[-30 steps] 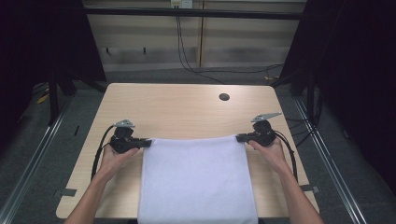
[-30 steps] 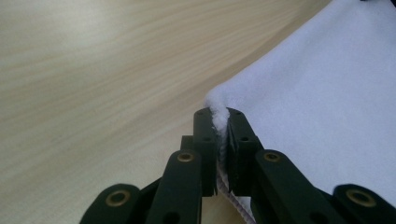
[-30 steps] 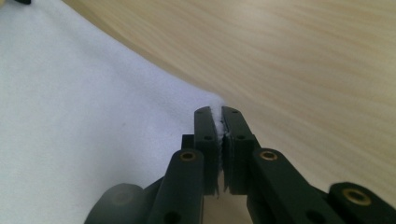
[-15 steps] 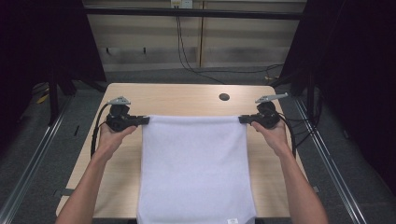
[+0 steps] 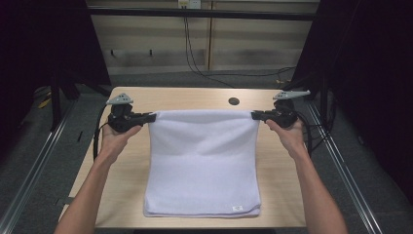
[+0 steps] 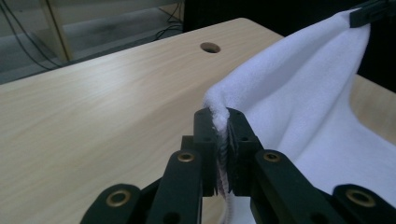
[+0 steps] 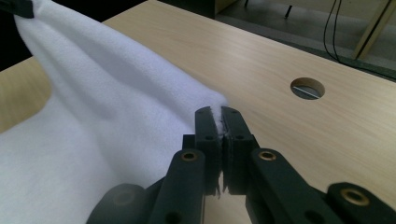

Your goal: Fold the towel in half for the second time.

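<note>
A white towel (image 5: 202,161) hangs stretched between my two grippers, its far edge lifted off the wooden table (image 5: 124,180) and its near part lying flat toward the front edge. My left gripper (image 5: 152,117) is shut on the towel's far left corner (image 6: 219,109). My right gripper (image 5: 254,116) is shut on the far right corner (image 7: 218,112). In the left gripper view the towel (image 6: 308,107) runs up to the other gripper at top right. In the right gripper view the towel (image 7: 93,121) slopes away to the left.
A round cable hole (image 5: 234,101) is in the table behind the towel, also the hole (image 6: 209,47) and the hole (image 7: 307,88) in the gripper views. A small label (image 5: 237,208) sits at the towel's near right corner. Cables trail from both grippers.
Both grippers have risen and moved toward the far side, lifting the towel's far edge off the table. The towel's near edge has slid farther onto the table.
</note>
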The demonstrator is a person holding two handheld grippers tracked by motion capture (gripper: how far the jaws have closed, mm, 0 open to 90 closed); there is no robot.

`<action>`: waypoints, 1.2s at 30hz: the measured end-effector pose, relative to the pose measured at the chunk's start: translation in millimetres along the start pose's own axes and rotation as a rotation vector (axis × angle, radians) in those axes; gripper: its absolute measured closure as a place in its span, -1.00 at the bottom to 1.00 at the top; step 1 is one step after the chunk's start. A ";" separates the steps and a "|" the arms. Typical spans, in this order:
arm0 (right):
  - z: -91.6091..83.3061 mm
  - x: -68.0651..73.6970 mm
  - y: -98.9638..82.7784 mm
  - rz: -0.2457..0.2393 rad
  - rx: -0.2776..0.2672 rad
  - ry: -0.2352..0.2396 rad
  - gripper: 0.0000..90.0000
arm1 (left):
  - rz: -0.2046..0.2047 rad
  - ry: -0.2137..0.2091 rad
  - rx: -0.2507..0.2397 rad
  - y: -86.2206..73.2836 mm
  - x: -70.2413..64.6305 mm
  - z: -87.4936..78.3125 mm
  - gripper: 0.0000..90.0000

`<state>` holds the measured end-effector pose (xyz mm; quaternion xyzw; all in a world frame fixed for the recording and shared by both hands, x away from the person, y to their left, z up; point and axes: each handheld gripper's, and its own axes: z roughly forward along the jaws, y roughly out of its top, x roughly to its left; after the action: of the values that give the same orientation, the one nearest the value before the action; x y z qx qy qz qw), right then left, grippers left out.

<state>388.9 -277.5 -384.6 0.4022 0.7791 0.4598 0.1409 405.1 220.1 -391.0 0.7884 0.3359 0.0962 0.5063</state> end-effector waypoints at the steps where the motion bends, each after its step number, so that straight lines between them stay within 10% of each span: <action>1: -3.8 3.0 -1.8 -0.004 -0.003 0.009 0.93 | 0.000 0.000 0.000 0.0 0.0 0.0 0.88; 21: -62.1 53.7 -29.9 -0.055 -0.033 0.108 0.93 | 0.070 -0.099 -0.009 -28.6 -50.2 -63.1 0.88; 26: -73.5 76.2 -59.0 -0.061 -0.027 0.155 0.93 | 0.056 -0.117 0.031 -62.2 -62.3 -69.9 0.88; 36: -56.4 110.0 -138.8 -0.047 0.166 0.219 0.89 | -0.006 -0.168 0.155 -130.2 -75.7 -68.6 0.86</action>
<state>216.7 -263.5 -452.9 0.3415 0.8344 0.4315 0.0318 257.8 257.1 -456.9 0.8296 0.3011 0.0022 0.4703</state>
